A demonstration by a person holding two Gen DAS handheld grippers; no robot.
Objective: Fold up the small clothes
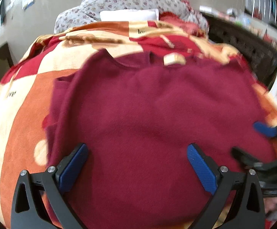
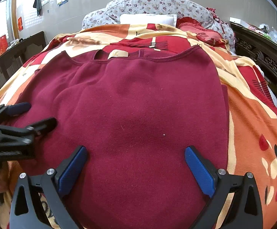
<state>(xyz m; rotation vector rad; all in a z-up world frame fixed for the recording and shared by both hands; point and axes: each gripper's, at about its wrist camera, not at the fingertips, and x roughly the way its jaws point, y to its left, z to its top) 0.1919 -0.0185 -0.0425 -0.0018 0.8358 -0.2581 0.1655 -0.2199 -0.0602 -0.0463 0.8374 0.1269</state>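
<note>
A maroon fleece top (image 1: pixel 148 114) (image 2: pixel 138 105) lies spread on the bed, neckline with a beige label (image 2: pixel 118 54) at the far end. Its sides look folded inward. My left gripper (image 1: pixel 137 148) hovers open over the near part of the top, nothing between its blue pads. My right gripper (image 2: pixel 135 150) is open too, just above the same cloth. Each gripper shows in the other's view: the right gripper (image 1: pixel 252 137) at the right edge of the left wrist view, the left gripper (image 2: pixel 37 114) at the left edge of the right wrist view. The left wrist view is blurred.
A patterned orange, red and cream blanket (image 2: pixel 252 133) covers the bed. Floral bedding (image 2: pixel 157 5), a white pillow (image 2: pixel 148 19) and a red cushion (image 2: pixel 195 28) sit at the head. A dark carved bed frame (image 2: pixel 268 64) runs along the right; a dark rail (image 2: pixel 14 57) on the left.
</note>
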